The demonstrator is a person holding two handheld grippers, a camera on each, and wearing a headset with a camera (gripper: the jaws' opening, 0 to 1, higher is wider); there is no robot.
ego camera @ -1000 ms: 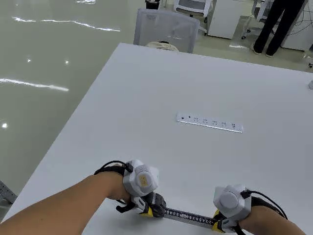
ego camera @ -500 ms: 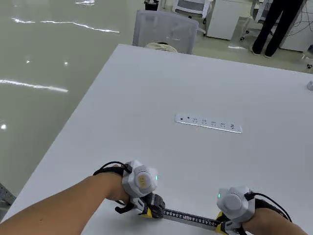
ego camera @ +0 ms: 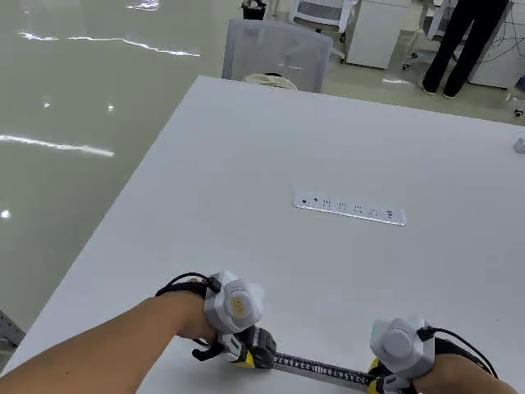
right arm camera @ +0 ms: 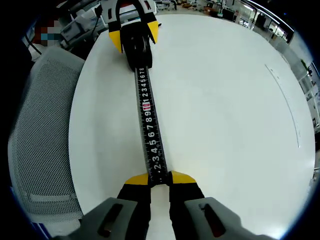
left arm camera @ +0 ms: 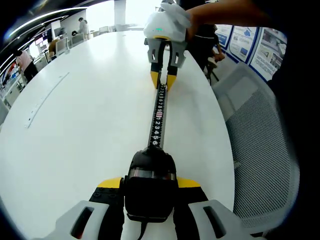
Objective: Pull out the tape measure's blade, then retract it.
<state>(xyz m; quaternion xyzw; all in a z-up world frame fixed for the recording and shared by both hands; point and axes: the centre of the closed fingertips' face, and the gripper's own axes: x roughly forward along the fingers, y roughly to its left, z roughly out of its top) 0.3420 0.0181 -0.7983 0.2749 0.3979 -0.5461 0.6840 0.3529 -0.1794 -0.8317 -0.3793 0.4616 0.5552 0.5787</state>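
Observation:
A black tape measure case (left arm camera: pixel 150 180) sits between the yellow-tipped jaws of my left gripper (left arm camera: pixel 150 184), which is shut on it; the case (ego camera: pixel 261 348) lies at the table's near edge in the head view. Its black numbered blade (right arm camera: pixel 149 127) stretches out across the white table to my right gripper (right arm camera: pixel 159 179), which is shut on the blade's end. The blade (ego camera: pixel 321 372) runs between both grippers in the head view, left gripper (ego camera: pixel 243 349) to right gripper (ego camera: pixel 379 384). The right gripper (left arm camera: pixel 163 80) faces me in the left gripper view.
A white power strip (ego camera: pixel 349 207) lies mid-table. A grey mesh chair (ego camera: pixel 277 51) stands at the table's far end, and another mesh chair (right arm camera: pixel 42 135) is beside the near edge. A person (ego camera: pixel 467 37) stands in the background at the far right.
The right gripper has moved further right and toward the near edge, drawing more blade out of the case. The left gripper holds its place.

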